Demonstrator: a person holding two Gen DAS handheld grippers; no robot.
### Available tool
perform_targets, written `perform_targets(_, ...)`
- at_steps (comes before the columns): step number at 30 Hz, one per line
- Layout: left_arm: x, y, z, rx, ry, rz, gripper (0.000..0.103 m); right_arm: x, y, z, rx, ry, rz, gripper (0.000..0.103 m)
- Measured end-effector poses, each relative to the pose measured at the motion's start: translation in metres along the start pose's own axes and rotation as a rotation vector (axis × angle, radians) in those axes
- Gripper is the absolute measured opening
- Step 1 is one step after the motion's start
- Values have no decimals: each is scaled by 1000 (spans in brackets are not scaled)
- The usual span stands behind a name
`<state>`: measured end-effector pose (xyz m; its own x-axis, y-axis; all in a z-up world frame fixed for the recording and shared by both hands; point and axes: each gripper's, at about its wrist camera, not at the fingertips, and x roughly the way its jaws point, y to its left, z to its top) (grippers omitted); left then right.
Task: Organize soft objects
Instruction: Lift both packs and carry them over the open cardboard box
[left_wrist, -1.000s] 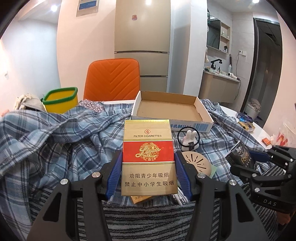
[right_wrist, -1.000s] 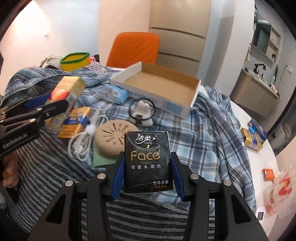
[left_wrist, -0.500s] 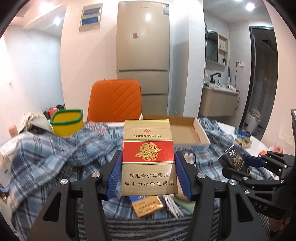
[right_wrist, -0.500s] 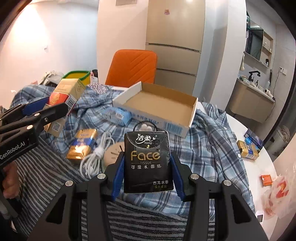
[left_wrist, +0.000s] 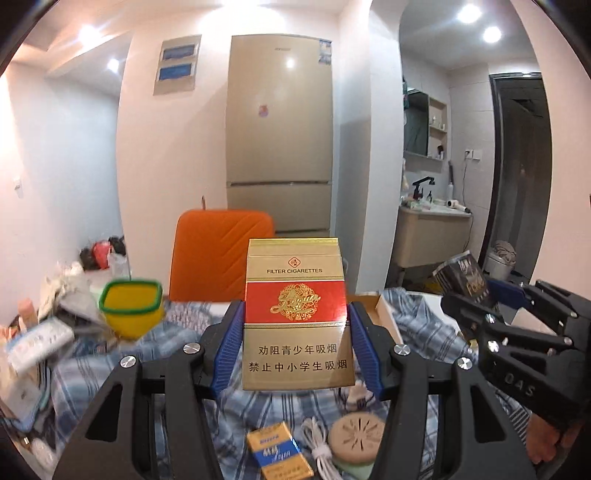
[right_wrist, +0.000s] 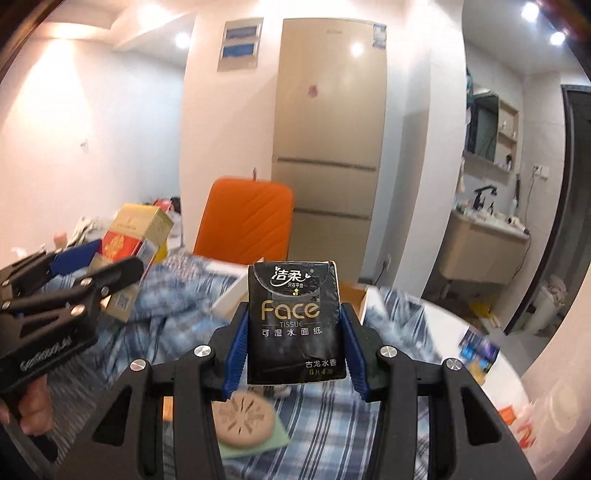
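Blue plaid cloth (left_wrist: 421, 328) covers the table before a tall beige fridge (left_wrist: 280, 136) and orange chair (left_wrist: 218, 254). Left gripper (left_wrist: 295, 343) clamps an upright gold-and-red cigarette pack (left_wrist: 295, 314); right gripper (right_wrist: 293, 332) pinches an upright black tissue packet (right_wrist: 295, 314). Both (2 loads held aloft) face the shallow white cardboard tray (left_wrist: 384, 314), which lies ahead and below, nearer the right gripper. A yellow green-rimmed tub (left_wrist: 131, 308) stands left; nothing blocks the way.
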<state>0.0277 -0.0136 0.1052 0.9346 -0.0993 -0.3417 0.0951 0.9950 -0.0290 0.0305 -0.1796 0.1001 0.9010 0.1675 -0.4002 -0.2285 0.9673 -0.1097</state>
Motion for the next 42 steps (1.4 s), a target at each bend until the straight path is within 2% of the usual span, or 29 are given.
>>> perform_targets(6, 5, -5, 38, -5, -48, -3, 55, -6, -9, 43, 85, -96, -45, 49)
perform_targets(8, 8, -5, 49, -10, -58, 2, 55, -5, -10, 57, 97, -127, -96, 49)
perform_targets(10, 9, -6, 59, -16, -71, 6, 55, -2, -9, 69, 90, -140, -135, 49)
perform_targets(13, 13, -7, 71, -8, -95, 25, 55, 4, -9, 82, 93, -153, -137, 49)
perform_targets(18, 46, -4, 80, -30, -18, 33, 55, 16, -16, 97, 131, -163, -132, 49)
perform_targets(23, 77, -1, 69, -46, 43, 33, 55, 38, -28, 97, 160, -142, -149, 49)
perform_targets(26, 101, 1, 59, -49, 102, 32, 55, 61, -27, 89, 117, -90, -196, 49)
perform_targets(30, 136, 1, 46, -51, 208, 9, 55, 92, -31, 75, 146, -1, -151, 49)
perform_targets(33, 155, -1, 37, -40, 263, 18, 55, 116, -28, 64, 98, 49, -208, 49)
perform_targets(36, 173, -1, 27, -25, 305, 24, 55, 139, -30, 55, 115, 115, -164, 49)
perform_targets(39, 191, -1, 11, -18, 366, -35, 55, 161, -23, 41, 76, 167, -147, 49)
perform_targets(42, 210, 1, -2, -30, 416, -52, 55, 187, -19, 27, 81, 241, -110, 49)
